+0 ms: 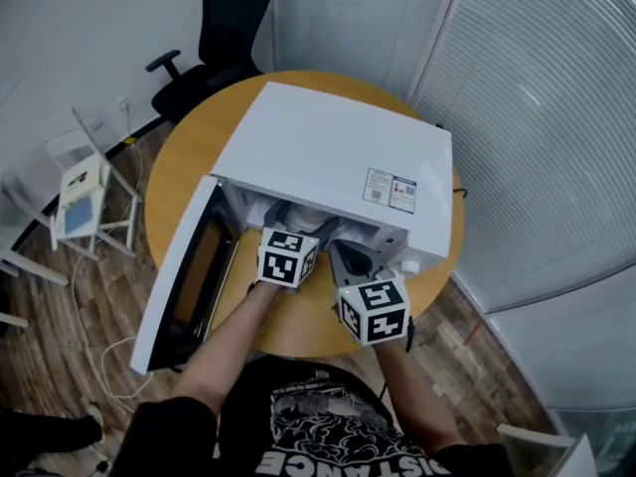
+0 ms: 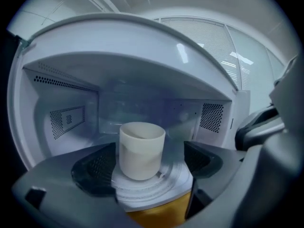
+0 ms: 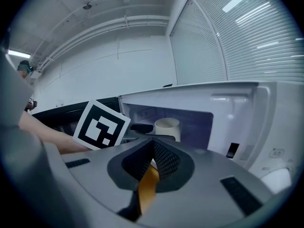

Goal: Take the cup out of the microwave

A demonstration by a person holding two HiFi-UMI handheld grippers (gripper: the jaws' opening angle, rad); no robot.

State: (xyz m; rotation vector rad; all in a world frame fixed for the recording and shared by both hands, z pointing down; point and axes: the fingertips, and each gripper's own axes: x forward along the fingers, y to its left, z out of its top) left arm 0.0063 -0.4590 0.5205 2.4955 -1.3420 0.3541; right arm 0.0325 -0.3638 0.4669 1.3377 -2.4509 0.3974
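Observation:
A white microwave (image 1: 328, 157) stands on a round wooden table (image 1: 189, 157), its door (image 1: 184, 266) swung open to the left. Inside, a cream cup (image 2: 141, 151) stands upright on the glass turntable (image 2: 154, 188). My left gripper (image 2: 148, 164) reaches into the opening, open, with a dark pad on each side of the cup and a gap to both. In the head view it (image 1: 288, 251) is at the oven's mouth. My right gripper (image 3: 152, 148) is shut on nothing, hanging in front of the oven (image 1: 350, 264), to the right. From there the cup (image 3: 167, 127) shows deeper inside.
A black office chair (image 1: 224, 28) stands beyond the table. A white folding rack (image 1: 84, 192) is on the wooden floor at the left. Glass walls with blinds (image 1: 537, 117) close the right side. The microwave's control panel (image 1: 397, 238) is just right of the cavity.

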